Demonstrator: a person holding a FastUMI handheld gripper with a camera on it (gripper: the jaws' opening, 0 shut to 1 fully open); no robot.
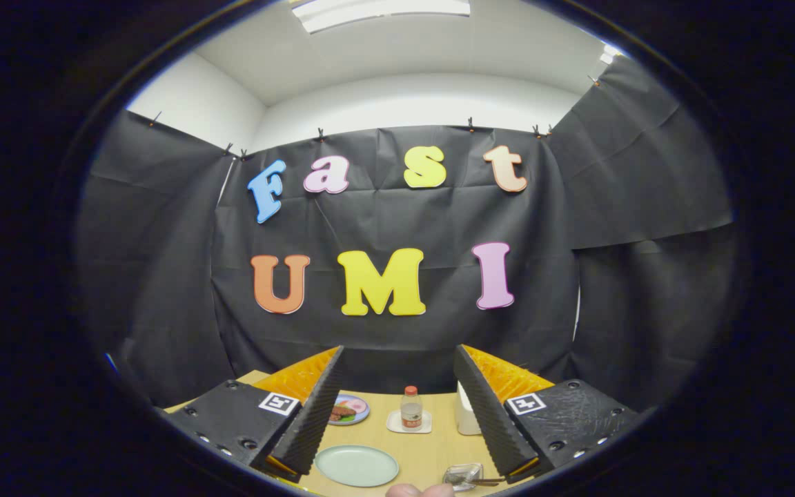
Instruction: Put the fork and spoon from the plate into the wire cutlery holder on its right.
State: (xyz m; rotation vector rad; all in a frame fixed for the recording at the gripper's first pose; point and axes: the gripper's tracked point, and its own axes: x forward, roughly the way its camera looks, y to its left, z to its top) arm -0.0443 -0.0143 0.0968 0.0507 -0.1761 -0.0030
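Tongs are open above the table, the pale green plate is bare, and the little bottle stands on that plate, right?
Not quite. In the gripper view the bottle stands on a white coaster beyond the plate, not on it. The tongs are open and the plate is bare.

Your one camera rides on the gripper (397,386), looking forward along its wide-apart fingers, level or perhaps slightly raised, toward the booth's back wall; the table (432,449) lies low and near beneath it.

pale green plate (356,465), tan table (425,449), red-capped bottle (410,408)
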